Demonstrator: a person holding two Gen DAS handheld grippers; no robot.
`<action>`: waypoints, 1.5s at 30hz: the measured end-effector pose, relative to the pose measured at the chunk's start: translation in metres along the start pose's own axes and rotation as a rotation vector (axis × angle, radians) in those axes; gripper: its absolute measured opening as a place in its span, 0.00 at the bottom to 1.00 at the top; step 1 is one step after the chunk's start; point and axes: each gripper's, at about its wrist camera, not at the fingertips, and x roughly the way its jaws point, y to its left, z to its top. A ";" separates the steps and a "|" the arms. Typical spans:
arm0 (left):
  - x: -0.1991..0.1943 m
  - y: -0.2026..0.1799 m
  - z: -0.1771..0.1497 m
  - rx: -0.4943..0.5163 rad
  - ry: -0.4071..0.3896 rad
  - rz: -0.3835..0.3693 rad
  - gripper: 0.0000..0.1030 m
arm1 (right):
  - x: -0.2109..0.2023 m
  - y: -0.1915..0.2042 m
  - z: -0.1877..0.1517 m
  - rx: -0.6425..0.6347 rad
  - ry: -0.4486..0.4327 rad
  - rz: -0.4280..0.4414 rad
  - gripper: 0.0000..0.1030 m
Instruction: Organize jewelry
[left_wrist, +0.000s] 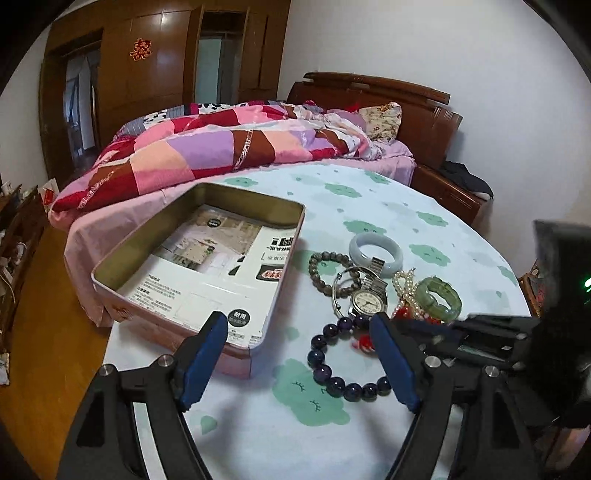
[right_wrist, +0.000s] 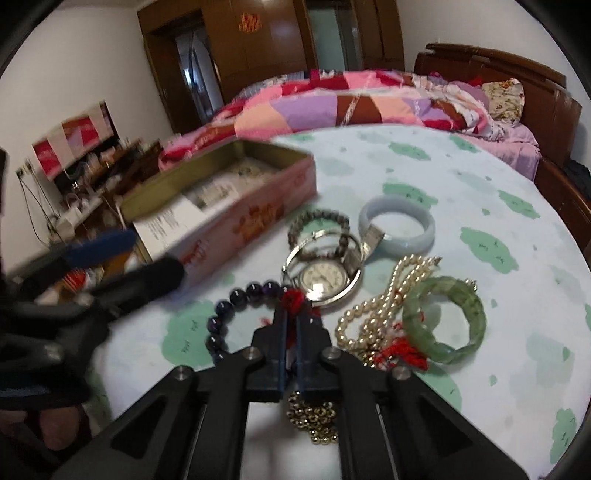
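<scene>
Right gripper (right_wrist: 290, 314) closed on the red tassel (right_wrist: 293, 298) of the purple bead bracelet (left_wrist: 341, 363) – left gripper (left_wrist: 299, 334) spread apart over it, empty – watch (right_wrist: 323, 277), bangles and open tin (left_wrist: 199, 258) lying beyond on the table (left_wrist: 424, 206).

The tin box (left_wrist: 110, 258) is metal, dull gold inside, with printed paper (left_wrist: 207, 273) on its floor. The table (left_wrist: 406, 206) wears a matt cotton-like cloth. The purple bead bracelet (left_wrist: 332, 373) is glossy and smooth; the pale bangle (left_wrist: 376, 251) and the green bangle (left_wrist: 441, 297) look polished like stone. The watch (left_wrist: 364, 301) has a shiny metal band. The pearl strand (right_wrist: 384, 295) gleams softly. Each claw is matt black plastic with blue pads (left_wrist: 201, 354). The headboard (left_wrist: 406, 99) is varnished wood.
</scene>
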 end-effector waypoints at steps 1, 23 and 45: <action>0.000 0.000 -0.001 -0.001 0.003 -0.002 0.77 | -0.007 -0.002 0.001 0.013 -0.026 0.003 0.05; -0.010 0.017 -0.001 -0.064 -0.048 0.117 0.77 | -0.019 0.002 0.005 -0.032 -0.049 -0.018 0.76; -0.001 -0.023 -0.008 0.101 0.017 0.002 0.77 | -0.063 -0.005 0.014 -0.011 -0.169 -0.015 0.04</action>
